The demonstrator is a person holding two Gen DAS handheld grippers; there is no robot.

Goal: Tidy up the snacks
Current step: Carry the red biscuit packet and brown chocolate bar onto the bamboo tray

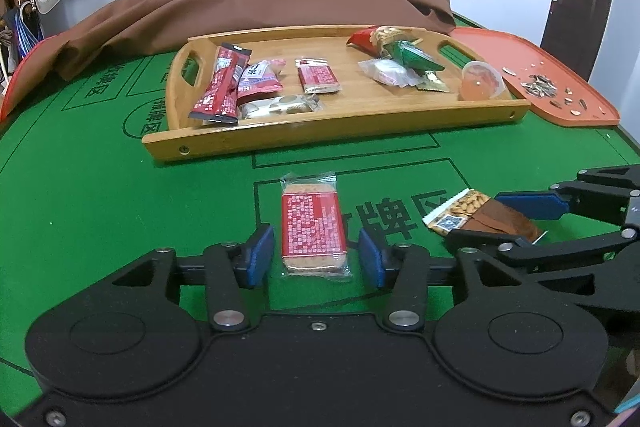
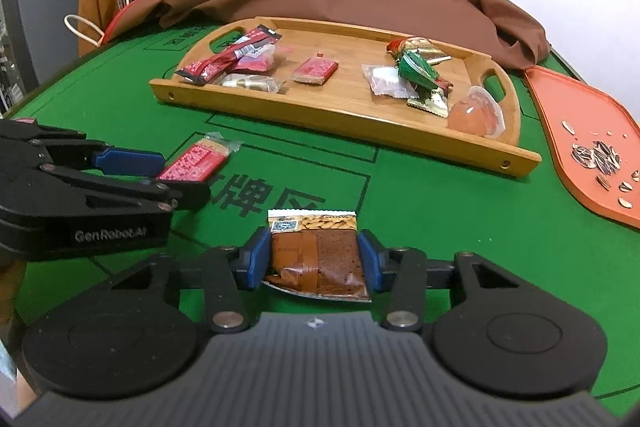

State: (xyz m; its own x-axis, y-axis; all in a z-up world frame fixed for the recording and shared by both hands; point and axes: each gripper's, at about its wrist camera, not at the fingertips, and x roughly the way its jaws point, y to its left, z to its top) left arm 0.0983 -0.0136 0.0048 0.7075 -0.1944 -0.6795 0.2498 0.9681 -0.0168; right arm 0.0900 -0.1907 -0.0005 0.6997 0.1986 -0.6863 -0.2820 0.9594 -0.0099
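Note:
A red snack bar packet (image 1: 314, 227) lies flat on the green card table (image 1: 100, 187), between the blue pads of my left gripper (image 1: 316, 257). A gap shows on each side of it, so this gripper is open. My right gripper (image 2: 314, 259) is shut on a brown almond snack packet (image 2: 316, 255), its pads pressing both long edges just above the felt. From the left wrist view the right gripper (image 1: 480, 219) is seen to the right, with the packet's printed end sticking out. A wooden tray (image 1: 360, 131) behind holds several wrapped snacks and a jelly cup (image 1: 480, 83).
An orange tray (image 1: 500, 47) with sunflower seeds and shells lies to the right of the wooden tray. A crumpled brown cloth (image 1: 240, 7) covers the table's far side. Bags and keys hang at the back left. Green felt lies between the grippers and the wooden tray.

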